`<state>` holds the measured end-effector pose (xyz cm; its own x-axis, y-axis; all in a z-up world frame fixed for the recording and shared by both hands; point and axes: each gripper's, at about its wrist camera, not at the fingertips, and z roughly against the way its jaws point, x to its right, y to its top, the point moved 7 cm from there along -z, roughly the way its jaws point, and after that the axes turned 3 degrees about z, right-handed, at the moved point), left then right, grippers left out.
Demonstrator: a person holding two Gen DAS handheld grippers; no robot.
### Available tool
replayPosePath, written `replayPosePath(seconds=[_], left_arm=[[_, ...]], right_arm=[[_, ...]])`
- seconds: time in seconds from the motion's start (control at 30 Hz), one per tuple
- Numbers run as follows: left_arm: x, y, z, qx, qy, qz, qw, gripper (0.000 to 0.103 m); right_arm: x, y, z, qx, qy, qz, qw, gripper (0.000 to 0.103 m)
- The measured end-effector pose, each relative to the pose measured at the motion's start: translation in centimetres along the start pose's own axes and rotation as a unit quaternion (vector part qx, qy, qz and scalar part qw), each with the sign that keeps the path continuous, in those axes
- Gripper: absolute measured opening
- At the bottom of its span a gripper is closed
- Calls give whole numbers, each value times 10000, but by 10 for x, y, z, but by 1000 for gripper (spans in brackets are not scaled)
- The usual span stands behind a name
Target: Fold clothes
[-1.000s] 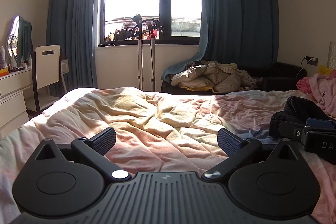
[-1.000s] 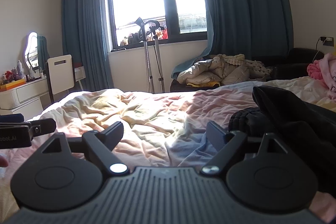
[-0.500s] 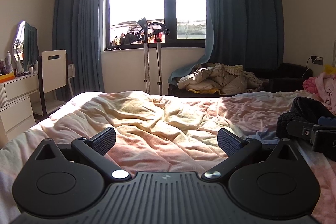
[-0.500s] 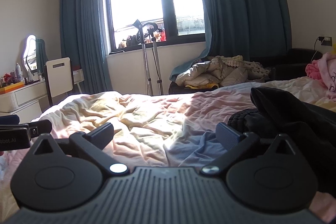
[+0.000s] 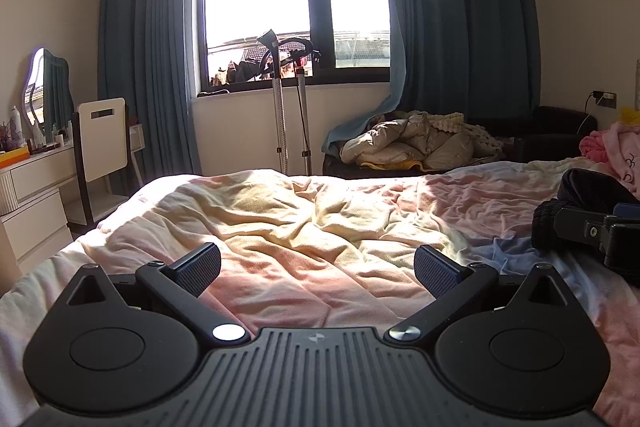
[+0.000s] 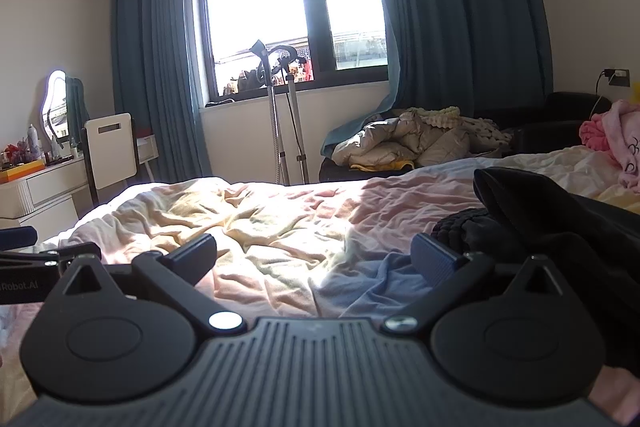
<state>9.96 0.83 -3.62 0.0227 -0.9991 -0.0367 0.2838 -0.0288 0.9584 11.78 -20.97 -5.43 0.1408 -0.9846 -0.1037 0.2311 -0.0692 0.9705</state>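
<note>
Left gripper (image 5: 318, 265) hovers over the rumpled quilt (image 5: 304, 227), jaws spread wide, holding nothing. Right gripper (image 6: 314, 255) gapes fully open too, empty, with the black garment (image 6: 560, 223) heaped at three o'clock.
</note>
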Motion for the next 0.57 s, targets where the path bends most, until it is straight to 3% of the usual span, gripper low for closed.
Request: replayPosePath(seconds=[0.57], left_arm=[[-1,1,2,45,15,9,10000,103]], right_arm=[[-1,0,-2,-38,14,47,10000,103]])
